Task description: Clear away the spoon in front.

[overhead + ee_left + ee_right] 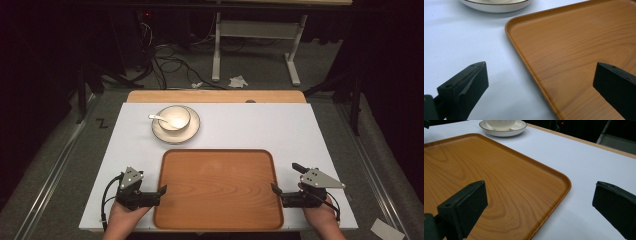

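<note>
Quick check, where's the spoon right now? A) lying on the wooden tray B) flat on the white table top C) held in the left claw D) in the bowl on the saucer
D: in the high view the spoon rests in the bowl, which sits on the saucer beyond the wooden tray.

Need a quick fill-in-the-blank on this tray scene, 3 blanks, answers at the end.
1. The wooden tray has ____ lying on it.
2. The bowl sits on a ____, beyond the tray.
3. The left gripper and right gripper both have their jaws ____, one at each side edge of the tray.
Missing words: nothing; plate; open
</note>
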A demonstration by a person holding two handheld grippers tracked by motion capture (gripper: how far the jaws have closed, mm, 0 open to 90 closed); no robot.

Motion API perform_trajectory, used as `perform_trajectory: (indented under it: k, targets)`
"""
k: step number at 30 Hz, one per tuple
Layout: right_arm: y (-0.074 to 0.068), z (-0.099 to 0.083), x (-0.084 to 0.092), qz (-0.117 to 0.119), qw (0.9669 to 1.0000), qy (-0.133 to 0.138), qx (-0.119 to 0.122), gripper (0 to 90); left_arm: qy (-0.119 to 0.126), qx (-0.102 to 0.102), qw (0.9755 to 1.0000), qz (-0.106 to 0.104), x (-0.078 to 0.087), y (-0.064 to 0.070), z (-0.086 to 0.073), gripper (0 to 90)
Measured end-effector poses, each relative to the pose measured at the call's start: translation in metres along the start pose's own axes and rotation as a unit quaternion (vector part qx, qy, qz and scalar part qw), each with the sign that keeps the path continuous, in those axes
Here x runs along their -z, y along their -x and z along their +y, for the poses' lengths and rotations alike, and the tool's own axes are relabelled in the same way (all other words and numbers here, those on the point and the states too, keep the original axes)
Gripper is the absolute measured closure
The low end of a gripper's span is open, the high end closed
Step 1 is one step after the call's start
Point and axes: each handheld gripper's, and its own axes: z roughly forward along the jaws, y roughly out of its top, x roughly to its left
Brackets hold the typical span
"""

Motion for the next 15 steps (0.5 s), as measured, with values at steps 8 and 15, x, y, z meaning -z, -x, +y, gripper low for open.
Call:
perform_trajectory:
  k: [8,15]
  targets:
    - [0.013,-0.038,0.048,-0.03,0.9995,0.004,-0.004,0.9,-0.001,0.002,0.9998,0.017,0.003,0.009,-0.005,0.5]
    - [0.016,-0.04,0.043,-0.022,0.9998,0.002,-0.005,0.9,0.003,0.009,0.9998,0.019,0.004,0.005,-0.005,0.5]
